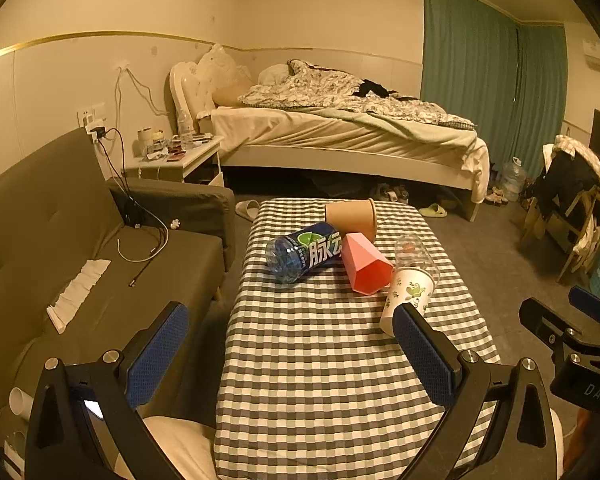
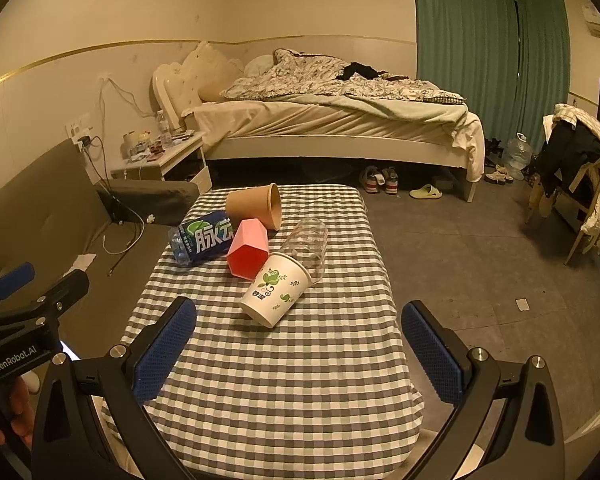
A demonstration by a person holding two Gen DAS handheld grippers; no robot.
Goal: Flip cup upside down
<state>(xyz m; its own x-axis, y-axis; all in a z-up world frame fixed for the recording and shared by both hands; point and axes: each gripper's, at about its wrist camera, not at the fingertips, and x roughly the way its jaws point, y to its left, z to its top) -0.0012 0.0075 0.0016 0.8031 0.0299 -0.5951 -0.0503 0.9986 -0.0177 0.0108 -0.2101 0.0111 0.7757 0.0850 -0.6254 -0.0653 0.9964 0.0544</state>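
Note:
Several cups lie on their sides on the checkered table (image 1: 320,360) (image 2: 284,380). A white paper cup with a green leaf print (image 1: 406,294) (image 2: 277,289) is nearest. Beyond it are a pink faceted cup (image 1: 366,264) (image 2: 247,254), a clear plastic cup (image 1: 416,254) (image 2: 309,246) and a brown paper cup (image 1: 352,218) (image 2: 256,205). My left gripper (image 1: 296,350) is open and empty above the near table. My right gripper (image 2: 300,340) is open and empty, just short of the white cup.
A blue plastic bottle (image 1: 304,252) (image 2: 202,238) lies on its side left of the pink cup. A grey sofa (image 1: 80,260) runs along the table's left. A bed (image 1: 340,132), a nightstand (image 1: 176,160) and a chair with clothes (image 1: 576,200) stand beyond.

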